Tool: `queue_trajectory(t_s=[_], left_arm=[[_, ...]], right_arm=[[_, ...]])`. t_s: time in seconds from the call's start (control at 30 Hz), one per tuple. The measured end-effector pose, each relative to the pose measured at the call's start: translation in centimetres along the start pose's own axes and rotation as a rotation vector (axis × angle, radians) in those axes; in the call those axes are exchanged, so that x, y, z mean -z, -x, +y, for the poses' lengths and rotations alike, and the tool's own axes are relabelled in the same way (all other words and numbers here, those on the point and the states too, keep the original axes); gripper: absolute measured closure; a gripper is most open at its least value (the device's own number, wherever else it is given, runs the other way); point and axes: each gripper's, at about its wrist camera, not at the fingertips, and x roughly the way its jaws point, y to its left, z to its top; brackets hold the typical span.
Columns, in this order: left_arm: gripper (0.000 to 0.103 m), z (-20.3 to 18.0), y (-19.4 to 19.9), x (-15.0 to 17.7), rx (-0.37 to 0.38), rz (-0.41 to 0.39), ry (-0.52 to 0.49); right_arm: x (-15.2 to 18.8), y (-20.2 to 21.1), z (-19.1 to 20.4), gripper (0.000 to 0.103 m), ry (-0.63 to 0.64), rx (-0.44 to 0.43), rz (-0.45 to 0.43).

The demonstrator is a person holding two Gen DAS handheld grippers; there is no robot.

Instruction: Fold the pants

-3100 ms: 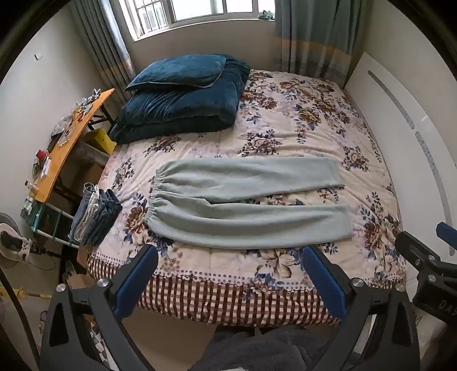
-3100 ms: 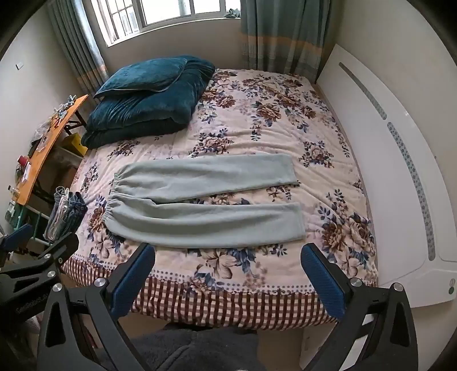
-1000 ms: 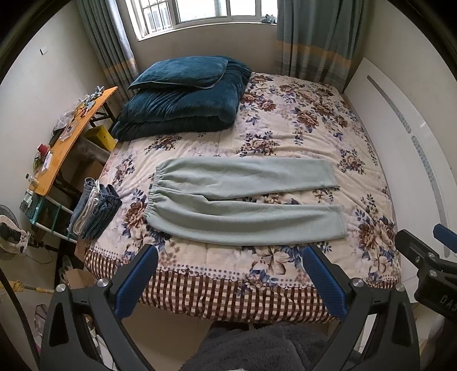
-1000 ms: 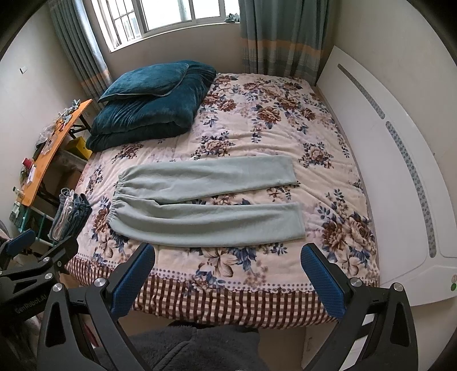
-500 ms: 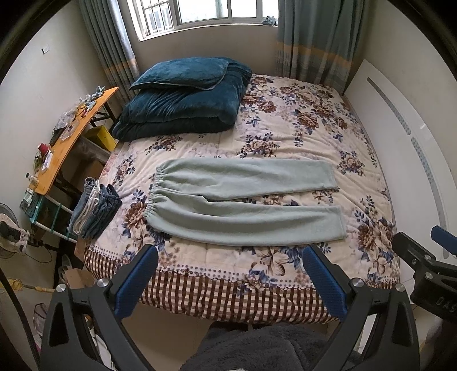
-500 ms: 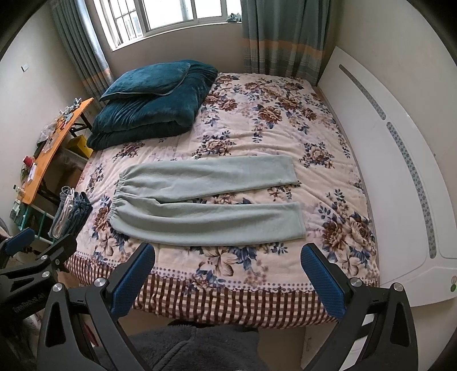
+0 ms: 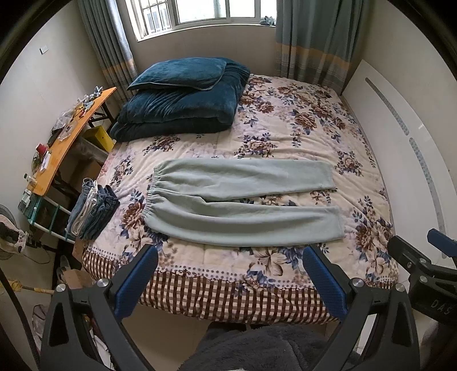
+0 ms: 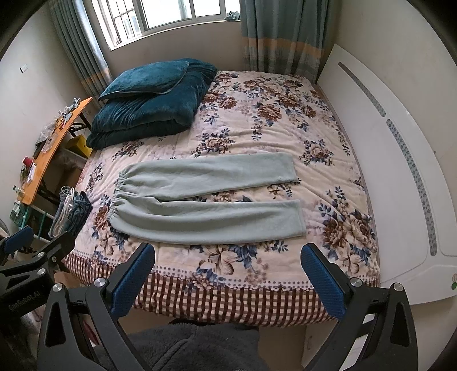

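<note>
A: Where do we find the pants (image 7: pixel 240 204) right now?

B: We see them spread flat on the bed (image 7: pixel 285 137), pale green, lying crosswise. In the left wrist view the elastic waistband sits toward 9 o'clock and the two cuffs toward 3 o'clock. The legs part slightly, so a strip of flowered quilt shows between them, wider toward the cuffs.

A: And in the right wrist view?

B: The same pants (image 8: pixel 205 197) lie just above centre, the nearer leg close to the checked edge of the bed (image 8: pixel 257 120) at 6 o'clock.

A: What of our left tool (image 7: pixel 228 276)?

B: We hold it off the bed's near edge, its blue-padded fingers (image 7: pixel 137 281) spread wide with nothing between them. It touches no cloth.

A: The right tool (image 8: pixel 227 275)?

B: Likewise gaping and empty, short of the pants. From the left wrist camera we also catch the right tool (image 7: pixel 422 256) at 4 o'clock, and from the right wrist camera the left tool (image 8: pixel 31 248) shows at 8 o'clock.

A: What else lies about?

B: A dark teal folded duvet (image 7: pixel 182 114) with a pillow (image 7: pixel 180 72) on top sits at 11 o'clock on the bed, well apart from the pants. A stack of folded jeans (image 7: pixel 94 208) rests at the bed's corner at 9 o'clock. Beyond it stands an orange surface (image 7: pixel 71 134) cluttered with small things. The white headboard (image 7: pixel 400 148) runs along 3 o'clock, and a window (image 7: pixel 200 14) with curtains is at 12 o'clock
</note>
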Motion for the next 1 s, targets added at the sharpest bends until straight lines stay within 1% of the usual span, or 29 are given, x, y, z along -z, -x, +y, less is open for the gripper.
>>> queue_trajectory(t_s=[0.1, 0.23, 0.3, 0.33, 0.4, 0.43, 0.47, 0.53, 0.6, 0.63, 0.7, 0.73, 0.77, 0.83, 0.9, 0.93, 1.0], left_arm=[[0.0, -0.1, -0.1, 0.0, 0.001, 0.006, 0.0], [0.0, -0.2, -1.5, -1.1, -0.005, 0.016, 0.018], [0.0, -0.1, -2.7, -2.1, -0.016, 0.013, 0.036], [0.0, -0.2, -3.5, -2.5, -0.025, 0.007, 0.045], [0.0, -0.1, -5.1, -3.5, -0.064, 0.005, 0.047], [0.0, 0.0, -6.6, -4.3, -0.081, 0.008, 0.052], [0.0, 0.0, -7.6, -4.7, -0.096, 0.007, 0.054], [0.0, 0.1, -10.4, -5.8, -0.149, 0.025, 0.046], [0.0, 0.4, -13.3, -6.7, -0.185, 0.049, 0.049], [0.0, 0.7, -15.7, -7.3, -0.207, 0.078, 0.053], [0.0, 1.3, -18.9, -8.3, -0.204, 0.117, 0.06], [0.0, 1.6, -21.4, -9.1, -0.209, 0.148, 0.055], [0.0, 1.7, -23.1, -9.7, -0.207, 0.164, 0.042], [0.0, 1.8, -26.6, -10.9, -0.214, 0.186, -0.001], [0.0, 1.5, -30.2, -12.3, -0.232, 0.202, -0.069], [0.0, 1.5, -32.7, -13.3, -0.24, 0.209, -0.119], [0.0, 1.7, -36.1, -14.4, -0.257, 0.223, -0.178]], right_arm=[[0.0, 0.0, 0.0, 0.0, 0.0, 0.0, 0.0], [0.0, -1.0, -0.2, 0.0, -0.009, -0.001, 0.011], [-0.3, -2.2, -0.5, 0.0, -0.017, -0.001, 0.017], [-0.9, -3.7, -0.4, 0.0, -0.014, 0.005, 0.021], [-1.7, -5.8, -0.4, 0.0, -0.01, 0.019, 0.022], [-2.3, -7.1, -0.5, 0.0, -0.004, 0.03, 0.032], [-3.1, -8.4, -0.6, 0.0, 0.004, 0.026, 0.036], [-4.7, -11.5, -0.8, 0.0, 0.023, 0.031, 0.056], [-6.2, -14.5, -0.7, 0.0, 0.056, 0.034, 0.073], [-7.1, -16.5, -0.5, 0.0, 0.078, 0.038, 0.083], [-8.9, -20.3, 0.2, 0.0, 0.13, 0.041, 0.111], [-10.0, -22.7, 0.6, 0.0, 0.162, 0.04, 0.126], [-11.1, -25.2, 1.0, 0.0, 0.191, 0.036, 0.134], [-12.9, -30.0, 2.0, 0.0, 0.251, 0.025, 0.159], [-14.9, -35.5, 3.0, 0.0, 0.298, 0.017, 0.204], [-15.9, -37.9, 3.3, 0.0, 0.314, 0.008, 0.22], [-17.8, -43.1, 4.0, 0.0, 0.338, -0.003, 0.257]])
